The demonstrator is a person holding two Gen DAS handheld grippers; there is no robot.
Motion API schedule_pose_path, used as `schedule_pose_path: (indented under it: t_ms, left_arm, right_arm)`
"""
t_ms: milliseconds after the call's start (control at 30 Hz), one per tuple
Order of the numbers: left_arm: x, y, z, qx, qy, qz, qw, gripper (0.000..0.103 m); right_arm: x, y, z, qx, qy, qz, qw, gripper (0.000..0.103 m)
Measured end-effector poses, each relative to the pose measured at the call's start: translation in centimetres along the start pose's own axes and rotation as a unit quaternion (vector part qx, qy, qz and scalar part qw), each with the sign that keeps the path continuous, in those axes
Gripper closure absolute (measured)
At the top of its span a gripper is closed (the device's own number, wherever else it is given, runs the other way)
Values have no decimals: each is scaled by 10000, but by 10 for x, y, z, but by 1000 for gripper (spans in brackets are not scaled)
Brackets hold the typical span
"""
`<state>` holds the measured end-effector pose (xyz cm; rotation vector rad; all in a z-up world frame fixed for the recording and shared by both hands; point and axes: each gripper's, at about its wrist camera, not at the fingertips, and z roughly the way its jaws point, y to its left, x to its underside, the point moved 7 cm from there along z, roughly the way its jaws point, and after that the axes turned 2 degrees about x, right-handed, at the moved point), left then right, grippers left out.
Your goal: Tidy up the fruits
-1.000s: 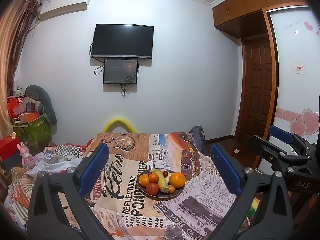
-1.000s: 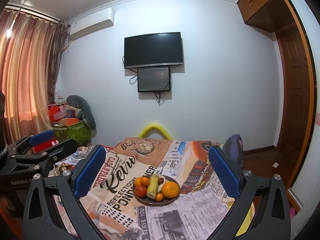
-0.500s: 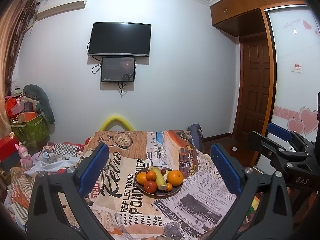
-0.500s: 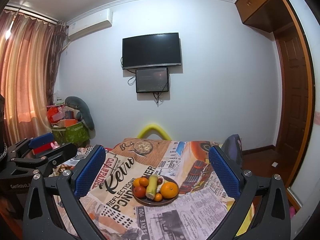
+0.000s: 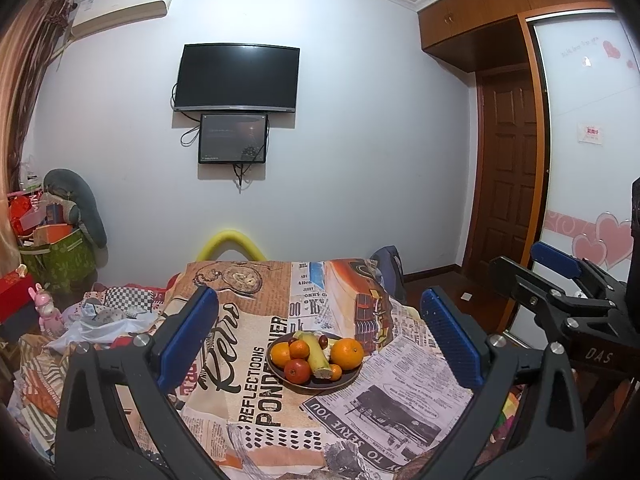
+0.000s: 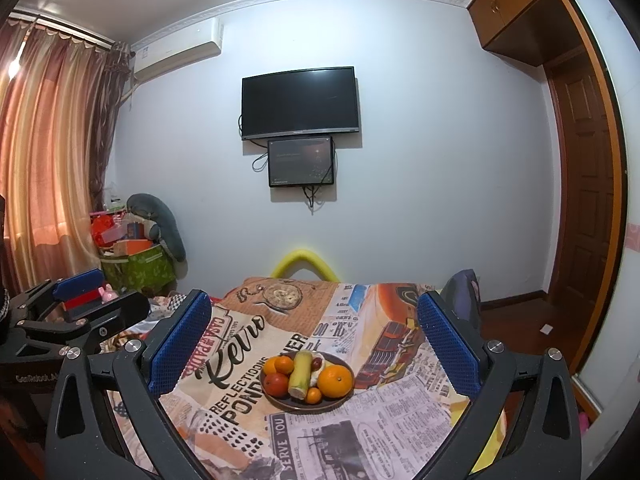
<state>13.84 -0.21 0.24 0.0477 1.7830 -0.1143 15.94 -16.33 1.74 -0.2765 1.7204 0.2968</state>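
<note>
While both tools hang above the near edge of the worktop point(image 5: 248, 364), neither touches anything: the left gripper point(image 5: 320, 334) has its blue pads point(image 5: 188, 336) spread wide, framing the fruit from a distance, and the right gripper point(image 6: 314, 340) is spread just as wide, its pads point(image 6: 448, 344) standing to either side of the same view. Each tool also shows at the edge of the other's camera, the right one at the far right of the left wrist view and the left one at the far left of the right wrist view, so they sit side by side, apart from each other. A dark plate point(image 5: 340, 381) rests on the newspaper-print tablecloth point(image 6: 248, 344) near the middle of the worktop, well ahead of both grippers. It holds a large orange point(image 5: 347, 353) on its right side, a banana point(image 5: 316, 356) lying lengthwise through the middle, a red tomato-like fruit point(image 5: 297, 370) at the front left, smaller oranges point(image 5: 281, 354) behind that, and a tiny orange fruit point(image 6: 313, 395) at the front; a small dark red fruit point(image 5: 323, 343) sits at the back.
</note>
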Motion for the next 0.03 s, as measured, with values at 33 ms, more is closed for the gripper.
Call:
schedule_pose_path:
  t_ms: [33]
  left_arm:
    - [0, 0, 0, 4, 4, 3, 10000, 0]
  right_arm:
    - [0, 0, 0, 0, 0, -2, 10000, 0]
